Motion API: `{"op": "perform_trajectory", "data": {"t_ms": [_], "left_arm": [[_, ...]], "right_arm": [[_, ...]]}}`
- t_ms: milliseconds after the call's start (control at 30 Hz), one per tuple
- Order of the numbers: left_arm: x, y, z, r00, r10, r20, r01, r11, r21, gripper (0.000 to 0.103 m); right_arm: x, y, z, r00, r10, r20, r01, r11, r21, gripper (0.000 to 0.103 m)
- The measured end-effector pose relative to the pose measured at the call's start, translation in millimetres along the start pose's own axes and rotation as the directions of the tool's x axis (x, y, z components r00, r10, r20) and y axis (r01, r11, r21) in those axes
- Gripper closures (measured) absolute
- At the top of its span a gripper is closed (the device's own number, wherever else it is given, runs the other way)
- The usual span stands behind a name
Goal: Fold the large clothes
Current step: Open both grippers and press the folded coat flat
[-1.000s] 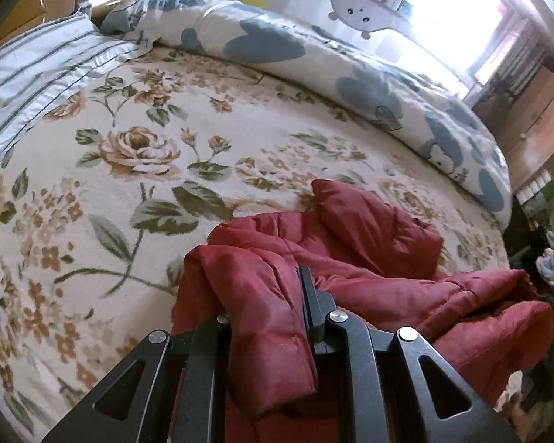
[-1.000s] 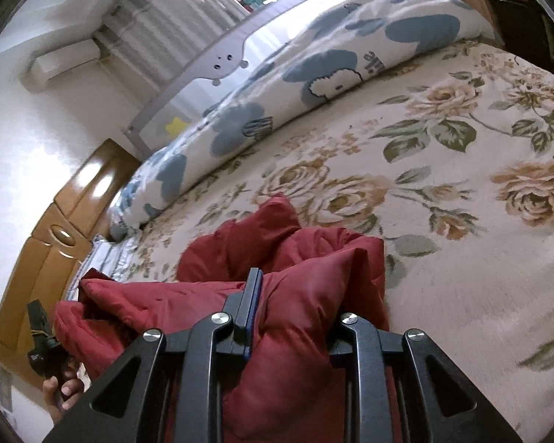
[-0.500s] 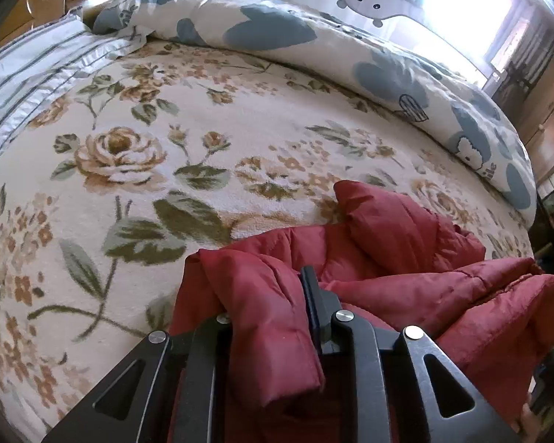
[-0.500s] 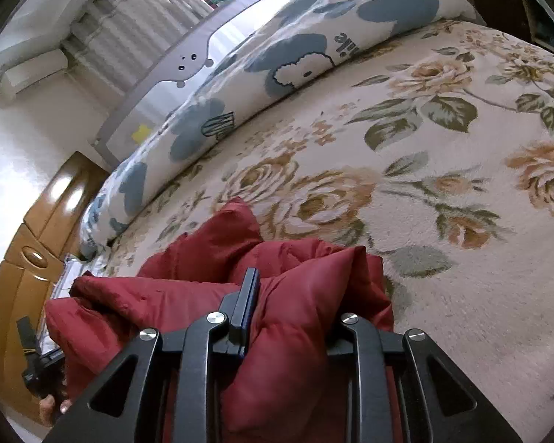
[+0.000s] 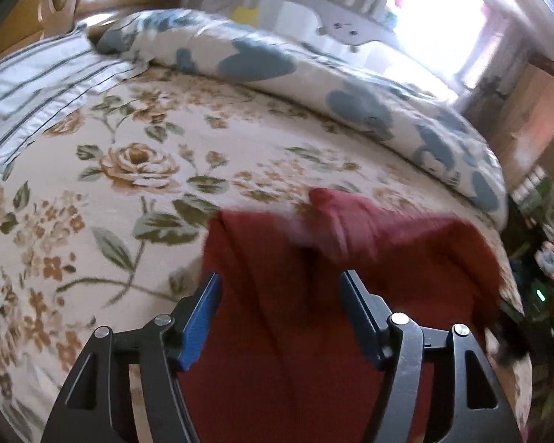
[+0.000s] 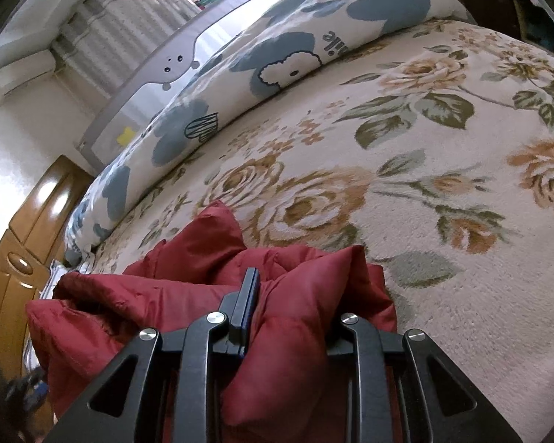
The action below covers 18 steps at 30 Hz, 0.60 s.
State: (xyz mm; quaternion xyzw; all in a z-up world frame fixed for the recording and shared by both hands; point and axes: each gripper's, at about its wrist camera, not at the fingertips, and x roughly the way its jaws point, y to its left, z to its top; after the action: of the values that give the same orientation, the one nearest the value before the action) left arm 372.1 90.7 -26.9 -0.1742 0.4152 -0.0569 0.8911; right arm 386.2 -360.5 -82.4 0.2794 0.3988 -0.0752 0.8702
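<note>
jacket [image 6: 188, 288], red and padded, lies bunched on the near edge of the bed [image 6: 443, 155], its length running sideways between the two grippers, with the right gripper [image 6: 295, 317] clamped on a puffy corner at one end. the left gripper [image 5: 279, 313] hangs over the other end with its jaws wide apart and the cloth loose between them, so that side looks the nearer one to regrasp. beyond lie a rolled quilt [image 5: 314, 77] and a striped pillow [image 5: 37, 85], both well apart from the jacket, so nothing blocks the flowered spread ahead.

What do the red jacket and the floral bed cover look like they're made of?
red jacket: seemingly a padded, quilted synthetic shell; puffy stitched panels with slight sheen. floral bed cover: probably plush fleece or pile blanket; fuzzy matte nap visible close up.
</note>
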Motion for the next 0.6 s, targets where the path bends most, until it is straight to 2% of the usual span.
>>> {"op": "perform_trajectory", "data": {"t_ms": [67, 167, 233, 300, 333, 433, 500, 567, 600], "left_arm": [[-9, -13, -18, 0.999, -0.026, -0.021, 0.027, 0.998, 0.052, 0.037], [-5, -38, -48, 0.993, -0.07, -0.096, 0.083, 0.986, 0.147, 0.037], [6, -55, -64, 0.992, -0.037, -0.119, 0.063, 0.974, 0.217, 0.037], [20, -65, -73, 0.994, 0.05, -0.095, -0.021, 0.958, 0.287, 0.035], [28, -66, -75, 0.992, 0.082, -0.091, -0.051, 0.951, 0.305, 0.032], [48, -61, -71, 0.988, 0.126, -0.089, -0.093, 0.948, 0.304, 0.032], [54, -59, -66, 0.987, 0.135, -0.085, -0.105, 0.949, 0.296, 0.032], [55, -61, -63, 0.987, 0.146, -0.071, -0.118, 0.946, 0.303, 0.032], [56, -61, -63, 0.987, 0.148, -0.068, -0.121, 0.945, 0.303, 0.032]], "right_arm": [[3, -1, 2, 1.0, -0.014, 0.005, 0.014, 1.0, 0.015, 0.08], [5, 1, 4, 1.0, -0.024, 0.008, 0.024, 0.999, 0.027, 0.08], [5, 1, 5, 1.0, -0.022, 0.003, 0.022, 0.999, 0.031, 0.079], [1, 1, 6, 1.0, 0.005, -0.005, -0.004, 0.999, 0.041, 0.073], [-4, 1, 7, 1.0, 0.018, -0.008, -0.017, 0.999, 0.046, 0.069], [-32, 12, 7, 0.999, 0.032, 0.024, -0.033, 0.999, 0.016, 0.057], [-62, 30, 1, 0.995, 0.03, 0.09, -0.024, 0.997, -0.067, 0.048], [-88, 52, -13, 0.989, 0.043, 0.143, -0.017, 0.984, -0.176, 0.03], [-93, 61, -18, 0.988, 0.058, 0.144, -0.025, 0.975, -0.219, 0.027]]}}
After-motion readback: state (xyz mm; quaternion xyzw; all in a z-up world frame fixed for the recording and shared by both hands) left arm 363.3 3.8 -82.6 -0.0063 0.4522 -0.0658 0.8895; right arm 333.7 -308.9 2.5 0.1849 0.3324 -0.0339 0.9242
